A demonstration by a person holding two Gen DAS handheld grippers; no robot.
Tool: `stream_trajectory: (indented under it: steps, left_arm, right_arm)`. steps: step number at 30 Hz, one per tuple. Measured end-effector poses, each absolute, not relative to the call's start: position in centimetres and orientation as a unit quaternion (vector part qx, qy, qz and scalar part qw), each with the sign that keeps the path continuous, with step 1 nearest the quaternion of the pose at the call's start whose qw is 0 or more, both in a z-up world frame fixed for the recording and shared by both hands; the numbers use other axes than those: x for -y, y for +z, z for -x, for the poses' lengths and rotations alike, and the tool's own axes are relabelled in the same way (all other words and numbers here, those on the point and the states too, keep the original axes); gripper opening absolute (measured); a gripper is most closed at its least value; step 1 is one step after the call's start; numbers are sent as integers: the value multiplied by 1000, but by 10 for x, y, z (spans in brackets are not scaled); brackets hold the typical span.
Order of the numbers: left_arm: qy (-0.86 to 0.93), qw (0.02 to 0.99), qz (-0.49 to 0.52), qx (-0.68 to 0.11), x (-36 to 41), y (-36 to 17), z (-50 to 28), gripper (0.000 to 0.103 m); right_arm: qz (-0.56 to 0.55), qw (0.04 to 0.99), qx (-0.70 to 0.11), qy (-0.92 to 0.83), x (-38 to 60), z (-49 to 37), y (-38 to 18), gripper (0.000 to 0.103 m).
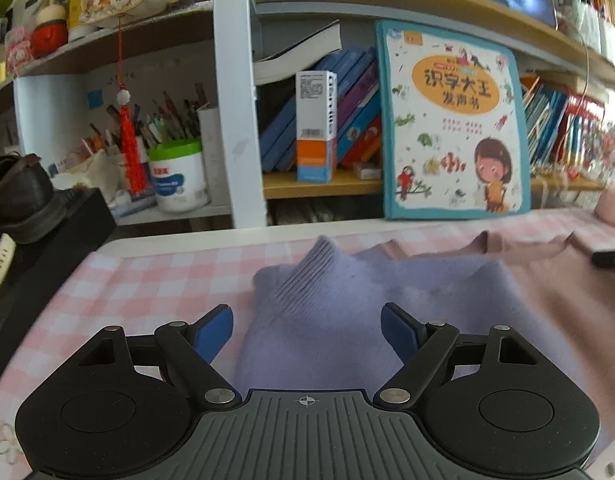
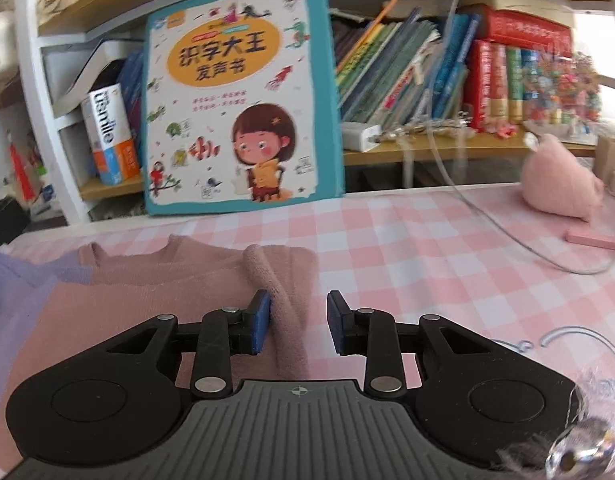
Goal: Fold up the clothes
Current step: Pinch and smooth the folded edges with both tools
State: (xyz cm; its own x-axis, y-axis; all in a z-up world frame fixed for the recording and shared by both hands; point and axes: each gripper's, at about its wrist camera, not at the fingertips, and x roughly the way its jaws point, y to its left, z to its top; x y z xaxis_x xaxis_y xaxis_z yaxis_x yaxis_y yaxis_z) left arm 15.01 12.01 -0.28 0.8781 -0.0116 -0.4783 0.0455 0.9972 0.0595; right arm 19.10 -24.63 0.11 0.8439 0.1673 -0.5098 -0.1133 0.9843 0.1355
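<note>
A knit sweater lies flat on the pink checked tablecloth point(image 2: 407, 248), one half lilac point(image 1: 327, 344) and the other pink point(image 2: 167, 292). The lilac sleeve with its ribbed cuff point(image 1: 307, 272) is folded across the lilac half. My left gripper point(image 1: 307, 330) hovers just over it, open wide, with its blue pads on either side of the sleeve and clear of it. In the right wrist view the pink sleeve point(image 2: 281, 292) runs along the sweater's right edge. My right gripper point(image 2: 298, 318) straddles it: the left pad lies against the fabric and the right pad stands a gap away.
A large picture book point(image 2: 239, 96) leans on the bookshelf at the table's back edge. A pink plush toy point(image 2: 559, 184), a thin clear cable point(image 2: 507, 248) and a flat pink bar point(image 2: 595, 238) lie on the right. A black shoe point(image 1: 19, 196) sits on a dark box at the left.
</note>
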Motion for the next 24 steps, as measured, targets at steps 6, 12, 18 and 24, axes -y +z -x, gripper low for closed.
stream_trajectory:
  steps: [6, 12, 18, 24]
  left_arm:
    - [-20, 965, -1, -260, -138, -5, -147, 50]
    - [-25, 963, 25, -266, -147, -8, -151, 42]
    - [-37, 961, 59, -269, -155, -9, -152, 9]
    - [-33, 975, 34, -216, -142, 5, -139, 6]
  right_arm:
    - [31, 981, -190, 16, 236, -163, 16, 26]
    - [20, 974, -208, 90, 232, -160, 14, 17]
    - [28, 963, -255, 87, 227, -173, -1, 13]
    - [11, 960, -267, 90, 232, -175, -2, 14]
